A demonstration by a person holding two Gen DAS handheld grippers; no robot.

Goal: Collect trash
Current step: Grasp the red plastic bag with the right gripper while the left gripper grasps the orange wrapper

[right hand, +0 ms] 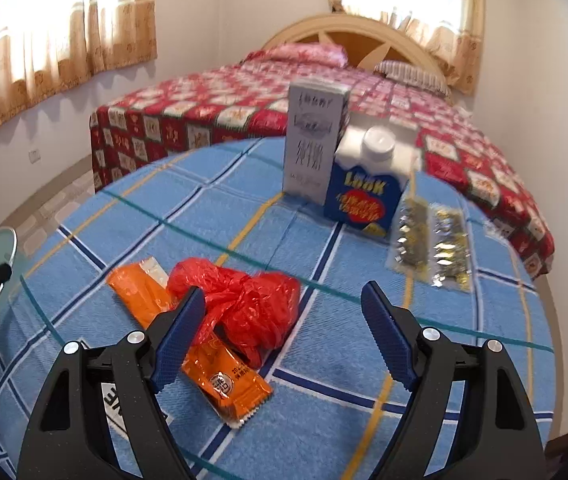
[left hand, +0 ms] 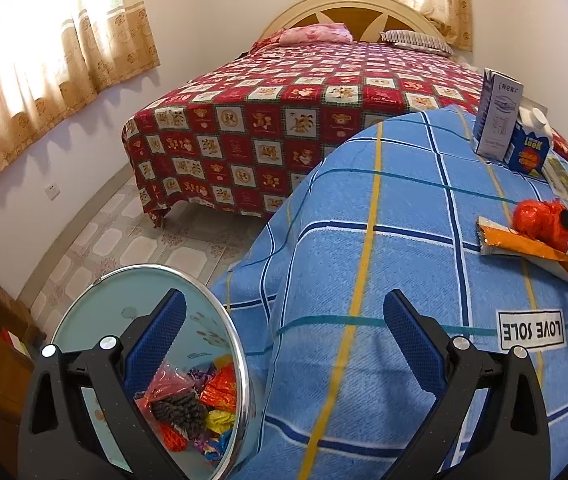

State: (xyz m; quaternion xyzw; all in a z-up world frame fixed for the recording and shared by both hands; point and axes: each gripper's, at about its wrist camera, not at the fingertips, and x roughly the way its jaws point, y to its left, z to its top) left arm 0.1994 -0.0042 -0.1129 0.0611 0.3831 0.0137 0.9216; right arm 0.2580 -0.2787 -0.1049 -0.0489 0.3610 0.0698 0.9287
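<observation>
A crumpled red plastic bag [right hand: 244, 304] lies on an orange snack wrapper [right hand: 220, 380] on the blue checked cloth [right hand: 323, 420]. My right gripper [right hand: 284, 332] is open and empty just above them, its left finger beside the bag. Both also show in the left wrist view: the bag [left hand: 539, 220] and the wrapper [left hand: 523, 248]. My left gripper [left hand: 284, 336] is open and empty, its left finger over a round metal-rimmed bin [left hand: 240, 380] that holds colourful wrappers [left hand: 192, 404].
A tall grey carton [right hand: 313, 140], a blue "Look" carton [right hand: 363, 196] and a clear packet of gold-wrapped pieces [right hand: 431, 244] stand further back on the cloth. A bed with a red patterned cover [left hand: 264, 128] stands behind. Tiled floor [left hand: 124, 236] lies to the left.
</observation>
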